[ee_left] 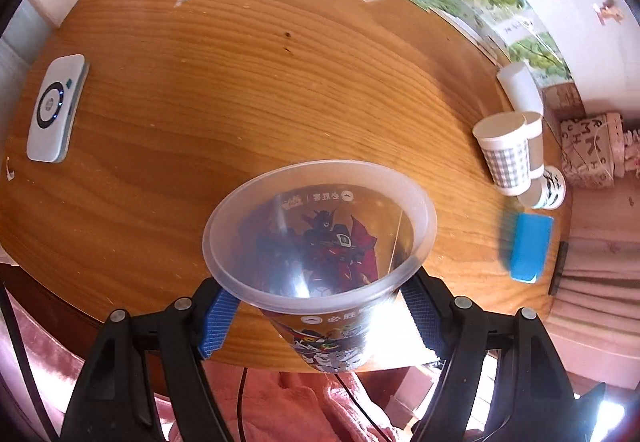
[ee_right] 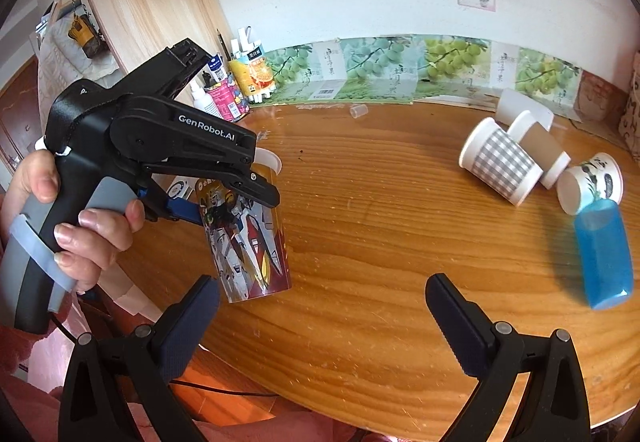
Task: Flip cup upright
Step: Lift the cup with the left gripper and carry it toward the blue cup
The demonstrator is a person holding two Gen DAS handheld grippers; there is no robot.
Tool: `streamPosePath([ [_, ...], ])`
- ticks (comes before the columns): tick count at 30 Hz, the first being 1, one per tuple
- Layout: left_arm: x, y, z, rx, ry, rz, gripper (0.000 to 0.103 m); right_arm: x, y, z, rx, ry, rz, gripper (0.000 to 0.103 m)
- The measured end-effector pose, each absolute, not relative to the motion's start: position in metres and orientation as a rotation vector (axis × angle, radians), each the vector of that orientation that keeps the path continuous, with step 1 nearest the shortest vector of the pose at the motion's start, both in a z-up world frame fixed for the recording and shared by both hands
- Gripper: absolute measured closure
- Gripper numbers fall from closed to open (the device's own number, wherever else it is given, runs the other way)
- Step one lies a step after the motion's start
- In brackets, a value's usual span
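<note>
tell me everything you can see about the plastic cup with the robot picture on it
The plastic cup is a tall, tapered tumbler of frosted translucent plastic with a rolled rim, wrapped in a colourful print of a red and white armoured robot with some Chinese text. It looks empty. The left gripper is shut on it, blue ribbed pads pressing opposite sides just below the rim. It stands mouth up, roughly upright with a slight lean, near the front edge of the wooden table; whether its base touches the wood cannot be told.

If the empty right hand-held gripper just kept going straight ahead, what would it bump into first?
Probably nothing but bare wooden table. The right hand-held gripper is open and points between the robot-print cup and the blue bottle; depth is hard to judge.
</note>
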State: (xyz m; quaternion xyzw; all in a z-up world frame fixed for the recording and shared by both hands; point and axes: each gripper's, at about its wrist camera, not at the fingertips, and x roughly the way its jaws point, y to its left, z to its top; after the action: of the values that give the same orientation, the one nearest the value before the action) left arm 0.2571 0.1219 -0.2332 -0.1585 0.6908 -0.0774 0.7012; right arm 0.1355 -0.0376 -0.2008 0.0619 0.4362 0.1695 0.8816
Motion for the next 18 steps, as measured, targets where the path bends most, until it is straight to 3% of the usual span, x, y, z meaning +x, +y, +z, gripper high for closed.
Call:
streamPosePath([
  [18, 0.202, -0.051, -0.234, -0.151, 1.603, -0.331, 0.025, 0.062, -0.161, -0.206, 0.17, 0.878, 0.207, 0.0],
])
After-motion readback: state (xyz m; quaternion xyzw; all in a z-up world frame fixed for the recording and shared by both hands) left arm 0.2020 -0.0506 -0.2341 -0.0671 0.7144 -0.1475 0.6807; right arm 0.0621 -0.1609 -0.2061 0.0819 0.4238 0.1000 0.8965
